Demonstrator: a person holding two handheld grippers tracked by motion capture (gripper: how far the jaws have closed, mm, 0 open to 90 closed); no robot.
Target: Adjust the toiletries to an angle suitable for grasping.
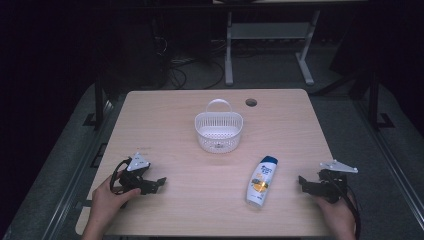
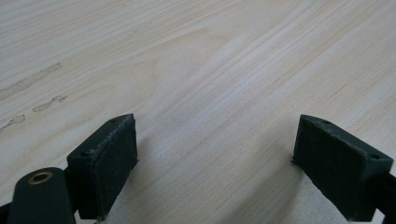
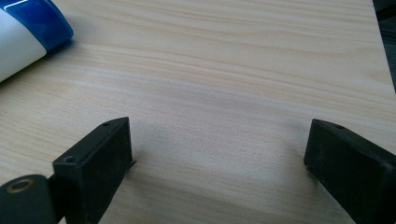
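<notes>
Light wooden table (image 1: pixel 165 115) with rounded corners, a round cable hole (image 1: pixel 251 102) near its far edge. White plastic shampoo bottle with blue cap (image 1: pixel 261 181) lies flat on its side on the near right part of the table, cap pointing away from the person, orange-yellow label up. White perforated plastic basket with a loop handle (image 1: pixel 218 129) stands upright near the table's middle, farther back than the bottle, well apart from it; inside looks empty apart from a small sticker on its wall. Left gripper (image 1: pixel 161 182) held low over the near left part of the table, jaws pointing right toward the centre, spread wide with bare wood between them in the left gripper view (image 2: pixel 215 154). Right gripper (image 1: pixel 302 181) at the near right edge, jaws pointing left toward the bottle, near it but not touching; jaws wide apart, gripping nothing (image 3: pixel 217 163). In the right gripper view the bottle's blue cap (image 3: pixel 39 21) sits at upper left, clear of the jaws.
</notes>
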